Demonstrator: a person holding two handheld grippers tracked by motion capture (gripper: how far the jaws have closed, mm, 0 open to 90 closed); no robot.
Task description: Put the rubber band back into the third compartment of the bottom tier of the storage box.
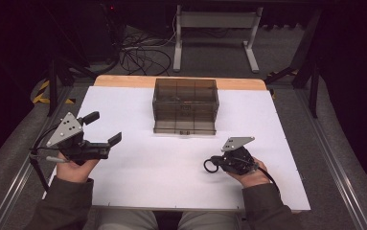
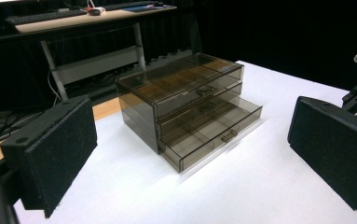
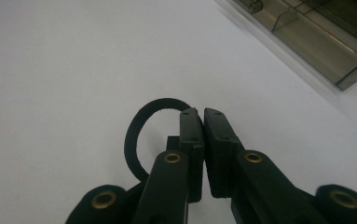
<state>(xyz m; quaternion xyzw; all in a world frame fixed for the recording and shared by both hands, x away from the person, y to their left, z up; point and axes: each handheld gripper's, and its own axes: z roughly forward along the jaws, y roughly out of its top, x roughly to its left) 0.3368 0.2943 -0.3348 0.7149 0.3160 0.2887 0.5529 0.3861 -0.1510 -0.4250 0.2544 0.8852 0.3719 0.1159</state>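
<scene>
While left gripper [image 1: 105, 128] gapes wide, right gripper [image 3: 202, 114] pinches black loop [image 3: 139, 128]

White desk [image 1: 138, 177] with tan wooden edge at twelve o'clock; smoky translucent brown drawer box [image 1: 185, 106]; black tongs [image 1: 108, 128], grey plates; black loop [image 3: 141, 135]; olive sleeves [image 1: 61, 206].

I counted one smoked-plastic drawer unit [image 1: 185, 106] on the one white board [image 1: 143, 167], with three drawers. Near its front lay one black loop [image 3: 141, 133]. I held two grippers: left [image 1: 105, 128] and right [image 1: 213, 163].
</scene>
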